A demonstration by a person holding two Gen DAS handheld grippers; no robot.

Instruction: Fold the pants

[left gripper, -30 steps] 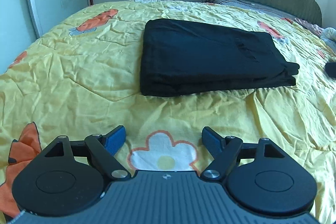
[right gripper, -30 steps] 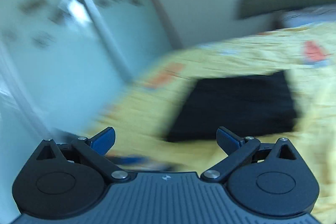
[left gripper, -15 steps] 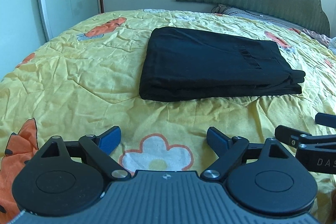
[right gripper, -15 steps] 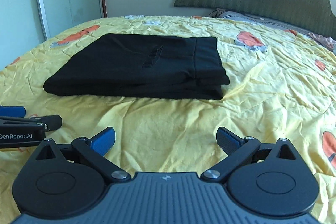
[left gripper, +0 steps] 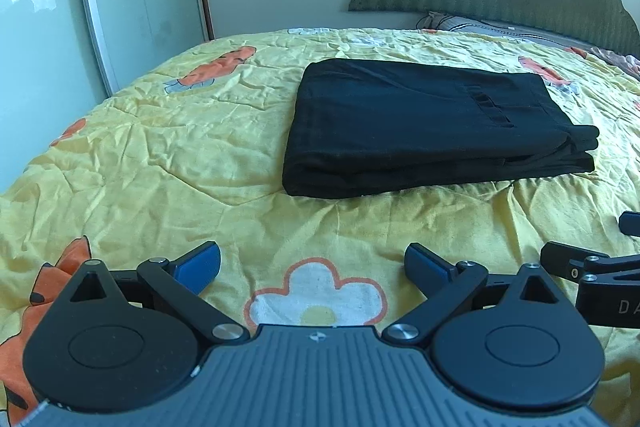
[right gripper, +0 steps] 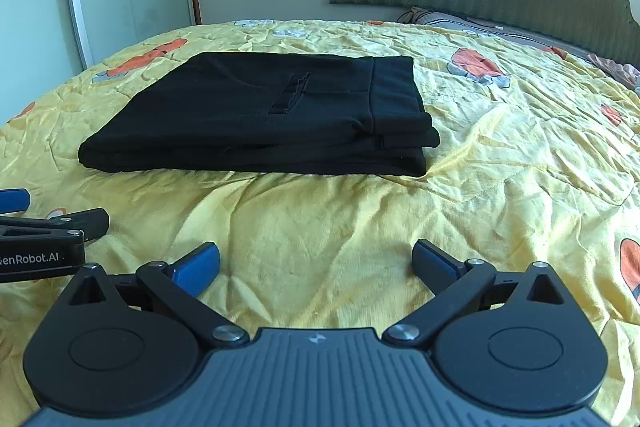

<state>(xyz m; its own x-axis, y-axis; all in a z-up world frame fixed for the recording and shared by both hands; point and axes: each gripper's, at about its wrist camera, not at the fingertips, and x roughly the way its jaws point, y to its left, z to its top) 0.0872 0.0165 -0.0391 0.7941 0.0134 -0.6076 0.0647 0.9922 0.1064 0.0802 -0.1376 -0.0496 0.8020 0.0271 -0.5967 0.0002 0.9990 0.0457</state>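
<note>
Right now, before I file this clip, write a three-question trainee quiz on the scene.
1. True or false: the black pants lie folded on the yellow bedspread.
2. What sits between the left gripper fingers? A) pants B) nothing C) pillow
3. Fill in: the right gripper is ____ of the pants.

Key: 1 true. 2 B; its jaws are opening. 3 short, with open jaws.

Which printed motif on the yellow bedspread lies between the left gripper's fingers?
The white flower with orange outline and yellow centre, framed by the left gripper, whose empty jaws are opening. The other motifs are orange shapes lying elsewhere.
</note>
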